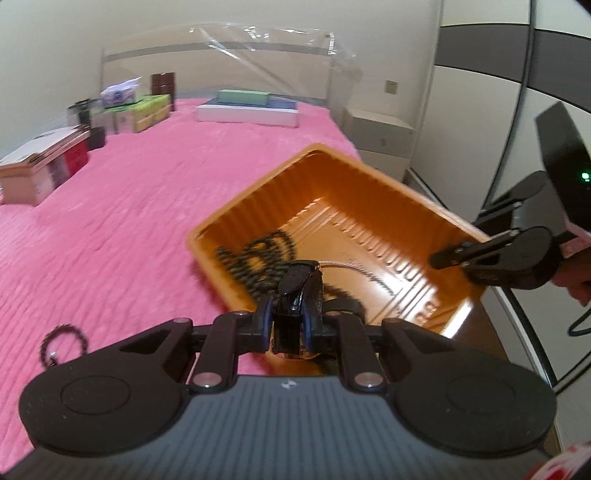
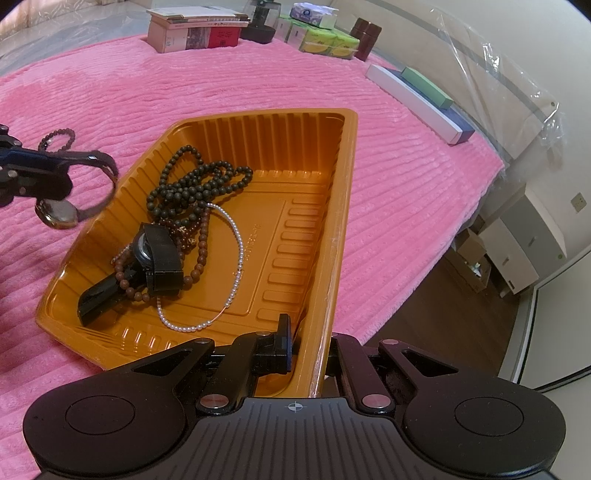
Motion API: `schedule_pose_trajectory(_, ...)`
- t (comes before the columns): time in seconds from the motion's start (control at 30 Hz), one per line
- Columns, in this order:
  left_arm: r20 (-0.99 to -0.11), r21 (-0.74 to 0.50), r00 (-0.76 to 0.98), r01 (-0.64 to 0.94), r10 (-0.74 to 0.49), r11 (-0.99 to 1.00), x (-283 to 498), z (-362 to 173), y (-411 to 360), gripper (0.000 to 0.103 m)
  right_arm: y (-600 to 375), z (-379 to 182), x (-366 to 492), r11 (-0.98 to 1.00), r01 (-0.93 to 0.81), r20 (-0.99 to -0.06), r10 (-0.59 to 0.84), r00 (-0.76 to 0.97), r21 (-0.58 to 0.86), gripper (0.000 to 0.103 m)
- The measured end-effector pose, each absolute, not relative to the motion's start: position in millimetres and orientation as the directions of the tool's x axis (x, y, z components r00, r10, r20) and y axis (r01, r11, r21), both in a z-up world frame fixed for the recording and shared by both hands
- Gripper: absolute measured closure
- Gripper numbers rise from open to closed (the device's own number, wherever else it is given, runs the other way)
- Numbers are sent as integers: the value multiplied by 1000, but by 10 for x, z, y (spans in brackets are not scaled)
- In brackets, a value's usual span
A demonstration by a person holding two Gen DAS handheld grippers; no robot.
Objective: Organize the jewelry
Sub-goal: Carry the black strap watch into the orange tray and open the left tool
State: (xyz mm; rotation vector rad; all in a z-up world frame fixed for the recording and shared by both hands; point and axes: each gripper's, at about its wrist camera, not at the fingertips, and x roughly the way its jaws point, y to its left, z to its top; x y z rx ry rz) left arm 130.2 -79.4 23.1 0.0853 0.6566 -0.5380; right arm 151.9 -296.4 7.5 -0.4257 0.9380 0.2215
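Observation:
An orange plastic tray (image 2: 325, 236) lies on the pink bedspread; it also shows in the left wrist view (image 1: 369, 192). In it lie dark bead necklaces (image 2: 192, 184), a pearl strand (image 2: 236, 251), brown beads and a black watch (image 2: 155, 258). My left gripper (image 1: 291, 325) is shut on a black-strapped watch (image 1: 299, 288) with a gold case (image 2: 59, 214), held in the air just over the tray's near-left rim. My right gripper (image 2: 310, 347) is shut on the tray's side wall. A small dark bead bracelet (image 1: 62, 343) lies loose on the bedspread (image 2: 59, 138).
Boxes, books and tissue packs (image 2: 199, 33) line the far edge of the bed. A long white and green box (image 2: 421, 99) lies at the headboard. White bedside cabinets (image 2: 517, 243) and wooden floor are beyond the bed's edge.

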Motion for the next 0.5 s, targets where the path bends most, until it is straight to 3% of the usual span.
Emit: schedule_pose_trajectory(0.5, -612, -88, 608, 583, -505, 808, 1304, 173, -1071, 89, -2967, 75, 1522, 895, -365, -817, 1, 577, -256, 99)
